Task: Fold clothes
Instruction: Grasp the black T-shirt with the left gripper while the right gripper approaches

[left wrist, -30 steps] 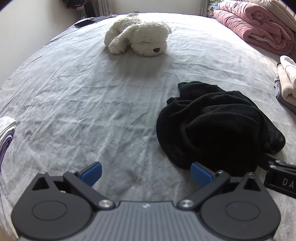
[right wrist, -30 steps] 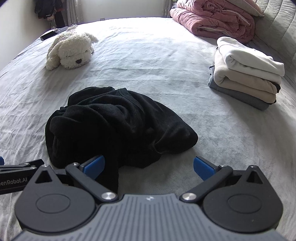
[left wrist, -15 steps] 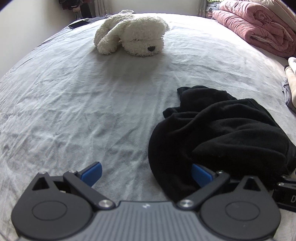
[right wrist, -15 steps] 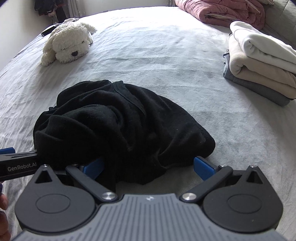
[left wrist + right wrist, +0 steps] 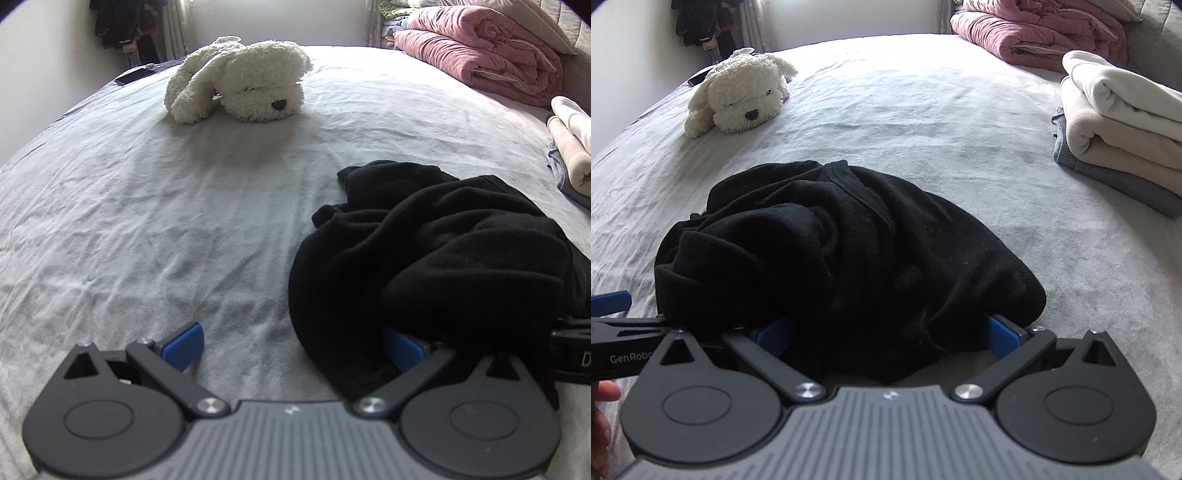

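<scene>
The black garment (image 5: 842,258) lies crumpled in a loose heap on the grey bed (image 5: 147,221), bunched over itself with a ribbed hem or neckline showing along its top, so it is not folded as the task wants. Both tongs sit low at the heap's near edge, probably to catch an edge and spread the cloth flat. The right tongs (image 5: 886,332) are spread wide with the near lobe of the garment lying between the two blue pads, cloth draped over both pad tips; they straddle it but are not closed on it. The left tongs (image 5: 291,347) are equally wide open at the heap's left flank: the left pad rests over bare sheet, the right pad is tucked under the cloth's overhang, holding nothing. In the right view the left tool shows at the frame's left edge, just beside the heap, with a bit of the person's hand (image 5: 602,395) below it. Well apart to the right stands a stack of folded clothes (image 5: 1119,122), likely where finished pieces go. Farther off lie a plush dog (image 5: 240,81) and a rolled pink quilt (image 5: 480,62).
</scene>
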`<state>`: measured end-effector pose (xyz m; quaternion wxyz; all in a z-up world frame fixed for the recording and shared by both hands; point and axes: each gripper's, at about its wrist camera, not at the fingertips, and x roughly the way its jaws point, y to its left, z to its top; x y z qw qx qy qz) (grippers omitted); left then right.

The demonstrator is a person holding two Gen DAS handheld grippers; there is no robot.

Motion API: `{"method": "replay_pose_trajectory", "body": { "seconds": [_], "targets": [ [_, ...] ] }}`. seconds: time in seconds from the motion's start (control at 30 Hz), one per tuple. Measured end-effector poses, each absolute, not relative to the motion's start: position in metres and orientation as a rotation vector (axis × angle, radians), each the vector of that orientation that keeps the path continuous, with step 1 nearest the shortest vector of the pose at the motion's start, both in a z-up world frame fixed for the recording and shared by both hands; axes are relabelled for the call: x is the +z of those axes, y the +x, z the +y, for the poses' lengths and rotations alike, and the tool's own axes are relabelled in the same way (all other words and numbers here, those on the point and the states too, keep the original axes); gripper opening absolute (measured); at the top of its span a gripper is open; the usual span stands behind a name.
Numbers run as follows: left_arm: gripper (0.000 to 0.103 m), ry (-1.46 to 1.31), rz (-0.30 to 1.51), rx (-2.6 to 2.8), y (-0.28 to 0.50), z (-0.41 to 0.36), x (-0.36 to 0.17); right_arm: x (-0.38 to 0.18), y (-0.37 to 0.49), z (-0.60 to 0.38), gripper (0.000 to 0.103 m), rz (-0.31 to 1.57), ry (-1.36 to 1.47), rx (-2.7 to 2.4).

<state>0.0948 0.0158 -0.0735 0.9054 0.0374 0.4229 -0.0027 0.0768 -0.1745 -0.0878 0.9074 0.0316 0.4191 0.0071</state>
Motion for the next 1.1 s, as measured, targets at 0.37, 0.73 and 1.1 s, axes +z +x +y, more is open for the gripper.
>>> {"method": "replay_pose_trajectory", "body": {
  "seconds": [0.37,0.73,1.1],
  "targets": [
    [0.102,-0.020,0.930,-0.031,0.093,0.029,-0.059,-0.064,0.061,-0.168,0.103,0.828,0.061,0.024],
    [0.100,-0.106,0.889,-0.027,0.081,0.046,-0.042,-0.055,0.048,-0.155,0.053,0.824,0.106,0.162],
    [0.097,-0.169,0.921,-0.090,0.072,0.055,-0.035,-0.054,0.030,-0.145,0.005,0.878,0.158,0.309]
  ]
}}
